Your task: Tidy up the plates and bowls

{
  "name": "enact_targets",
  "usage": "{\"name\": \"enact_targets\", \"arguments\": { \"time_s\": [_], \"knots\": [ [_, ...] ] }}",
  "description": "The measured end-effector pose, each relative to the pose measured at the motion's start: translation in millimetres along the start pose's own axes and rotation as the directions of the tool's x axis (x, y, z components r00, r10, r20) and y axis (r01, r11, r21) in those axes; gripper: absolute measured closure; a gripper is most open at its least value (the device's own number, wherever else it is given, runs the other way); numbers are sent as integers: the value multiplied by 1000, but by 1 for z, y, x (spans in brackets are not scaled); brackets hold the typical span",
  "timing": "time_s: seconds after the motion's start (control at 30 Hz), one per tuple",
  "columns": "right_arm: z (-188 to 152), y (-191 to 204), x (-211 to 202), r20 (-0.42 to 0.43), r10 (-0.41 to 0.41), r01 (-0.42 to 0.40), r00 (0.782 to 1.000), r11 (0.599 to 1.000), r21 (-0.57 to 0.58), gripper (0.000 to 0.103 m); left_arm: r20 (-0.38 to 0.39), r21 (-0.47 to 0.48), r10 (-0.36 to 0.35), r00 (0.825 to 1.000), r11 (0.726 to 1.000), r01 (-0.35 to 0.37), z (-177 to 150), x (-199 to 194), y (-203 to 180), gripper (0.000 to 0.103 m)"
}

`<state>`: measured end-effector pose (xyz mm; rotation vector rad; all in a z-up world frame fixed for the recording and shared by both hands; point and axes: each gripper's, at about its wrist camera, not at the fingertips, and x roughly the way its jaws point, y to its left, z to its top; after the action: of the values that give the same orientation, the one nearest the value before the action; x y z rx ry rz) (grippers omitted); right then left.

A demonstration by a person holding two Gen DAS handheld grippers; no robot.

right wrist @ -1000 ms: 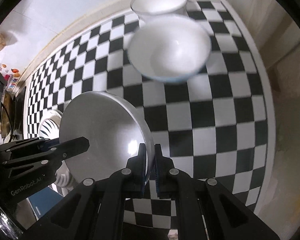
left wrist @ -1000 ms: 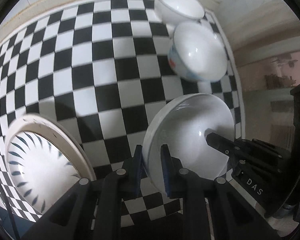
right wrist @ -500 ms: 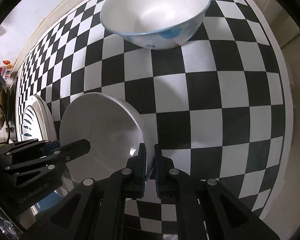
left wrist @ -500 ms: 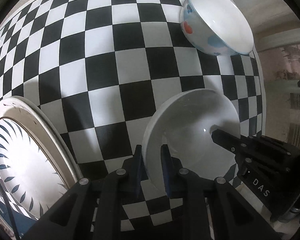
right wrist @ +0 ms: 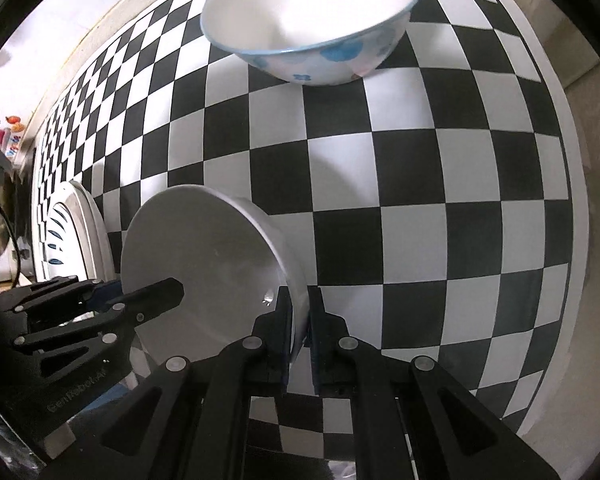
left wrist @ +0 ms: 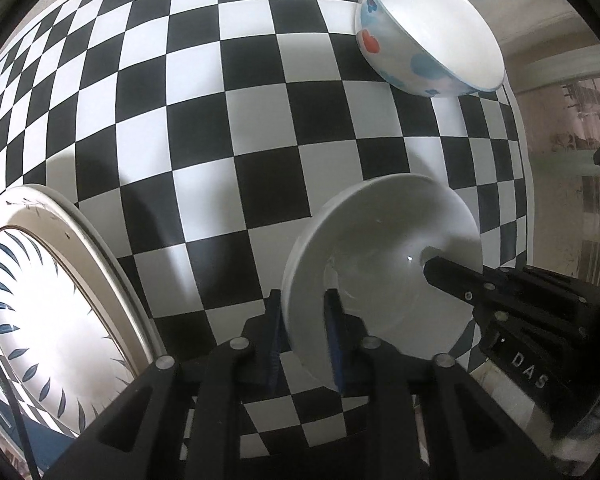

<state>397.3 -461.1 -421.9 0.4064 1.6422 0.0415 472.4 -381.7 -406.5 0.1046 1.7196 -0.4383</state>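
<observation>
the letters "das" stand in raised black on the body of the right claw [left wrist: 528, 376] in the left wrist view. on the left claw [right wrist: 76, 402], raised lettering reads roughly "genrobot.ai"

Two black grippers: left gripper [left wrist: 303, 334] with blue pads and round silver screws; right gripper [right wrist: 299, 334] alike, white "DAS" lettering on its side, lower right.

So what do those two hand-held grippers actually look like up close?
Both are matt black. The left hand-held gripper and the right hand-held gripper each have two angular fingers with silver rivets and blue pads. Raised lettering marks their bodies: "DAS" on the right one, "GenRobot.AI" on the left one.
</observation>
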Motion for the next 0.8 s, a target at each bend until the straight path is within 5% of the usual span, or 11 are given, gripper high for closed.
{"name": "enact_targets", "arguments": {
  "time_s": [0.17, 0.3, 0.33, 0.43, 0.63, 0.8],
  "knots": [
    [-3, -14, -10, -27, 54, -53, 998, 998, 46, 88, 74, -2, 32, 997, 1000, -32, -15, -40, 2, 85],
    [-6, -22, -50, 65, 53, -57, 996, 997, 54, 78, 198, 9, 31, 980, 999, -34, -8, -88, -2, 79],
    [-3, -24, -65, 100, 49, -54, 994, 997, 56, 69, 235, 13, 32, 971, 999, -37, 1, -99, -4, 76],
    [16, -28, -95, 184, 50, -60, 982, 997, 53, 37, 318, 10, 39, 947, 999, -45, 39, -119, -7, 62],
    [91, -43, -129, 314, 62, -96, 948, 991, 95, 35, 327, -36, 16, 945, 999, -5, 137, -118, 2, 61],
    [173, -58, -108, 301, 96, -154, 949, 973, 174, 35, 269, -65, -53, 962, 995, 73, 208, -88, 9, 61]
  ]
}}
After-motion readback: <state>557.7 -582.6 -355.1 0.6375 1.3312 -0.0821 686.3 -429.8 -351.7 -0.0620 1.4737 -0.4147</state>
